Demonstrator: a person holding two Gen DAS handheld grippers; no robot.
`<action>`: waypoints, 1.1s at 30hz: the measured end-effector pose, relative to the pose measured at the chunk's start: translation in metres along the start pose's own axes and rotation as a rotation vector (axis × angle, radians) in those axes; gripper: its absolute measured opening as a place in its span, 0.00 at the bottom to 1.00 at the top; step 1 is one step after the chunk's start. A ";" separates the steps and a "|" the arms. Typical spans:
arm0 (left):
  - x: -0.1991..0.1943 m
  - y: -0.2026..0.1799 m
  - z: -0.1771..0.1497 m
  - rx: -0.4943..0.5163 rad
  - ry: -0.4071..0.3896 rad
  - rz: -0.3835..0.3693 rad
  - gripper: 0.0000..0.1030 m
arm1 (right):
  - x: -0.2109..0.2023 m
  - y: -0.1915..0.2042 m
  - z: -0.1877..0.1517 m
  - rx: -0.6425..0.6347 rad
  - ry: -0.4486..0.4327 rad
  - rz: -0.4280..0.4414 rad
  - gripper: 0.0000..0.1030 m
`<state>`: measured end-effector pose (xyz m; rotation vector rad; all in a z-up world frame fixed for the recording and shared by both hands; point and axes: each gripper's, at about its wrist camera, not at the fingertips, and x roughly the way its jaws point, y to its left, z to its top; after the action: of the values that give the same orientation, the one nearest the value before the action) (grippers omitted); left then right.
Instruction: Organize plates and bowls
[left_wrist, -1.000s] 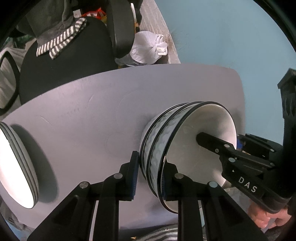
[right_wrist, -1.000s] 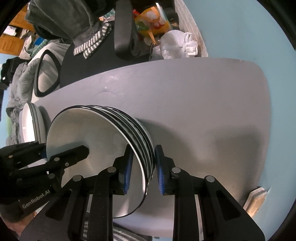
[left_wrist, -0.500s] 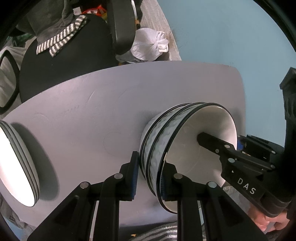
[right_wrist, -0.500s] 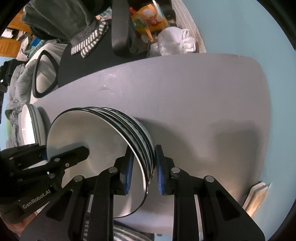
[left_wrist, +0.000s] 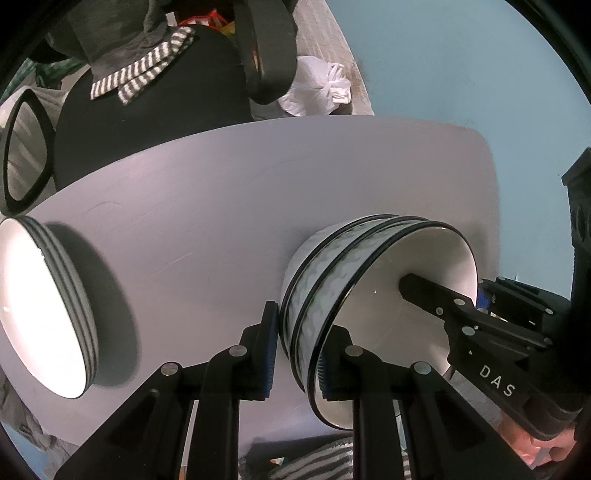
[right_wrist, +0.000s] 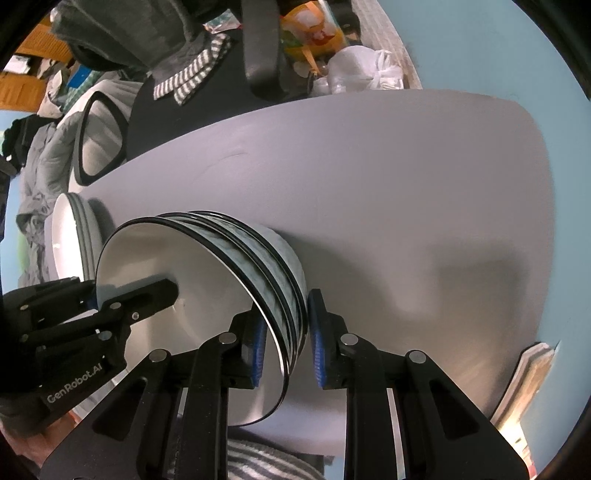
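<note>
A stack of three nested white bowls (left_wrist: 354, 266) with black rims and grey patterned sides sits on the grey table (left_wrist: 221, 192). My left gripper (left_wrist: 297, 350) straddles the stack's near rim, one finger outside and one inside, closed on it. My right gripper (right_wrist: 286, 338) grips the opposite rim of the same bowls (right_wrist: 258, 258) the same way. Each gripper shows in the other's view, reaching into the top bowl. A stack of white plates (left_wrist: 44, 306) with dark rims stands at the table's left, also in the right wrist view (right_wrist: 72, 236).
A black office chair (left_wrist: 147, 110) with grey and striped clothes stands beyond the table's far edge. A white plastic bag (left_wrist: 317, 92) lies on the floor behind. The wall (left_wrist: 461, 66) is light blue. A flat object (right_wrist: 524, 384) lies past the table's right edge.
Both grippers and the bowl stack have shifted slightly toward the near edge of the table; the grips are unchanged.
</note>
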<state>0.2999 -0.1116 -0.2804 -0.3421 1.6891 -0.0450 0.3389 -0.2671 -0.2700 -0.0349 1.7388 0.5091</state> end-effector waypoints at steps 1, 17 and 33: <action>-0.001 0.003 -0.001 -0.004 -0.001 -0.001 0.17 | 0.000 0.004 0.000 -0.004 -0.001 0.000 0.20; -0.032 0.059 -0.033 -0.077 -0.053 -0.001 0.17 | -0.001 0.066 -0.003 -0.082 0.000 0.004 0.20; -0.080 0.142 -0.053 -0.203 -0.129 -0.010 0.17 | -0.005 0.162 0.004 -0.212 -0.023 0.007 0.19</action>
<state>0.2290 0.0347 -0.2277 -0.4954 1.5670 0.1393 0.2963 -0.1206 -0.2147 -0.1728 1.6573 0.6947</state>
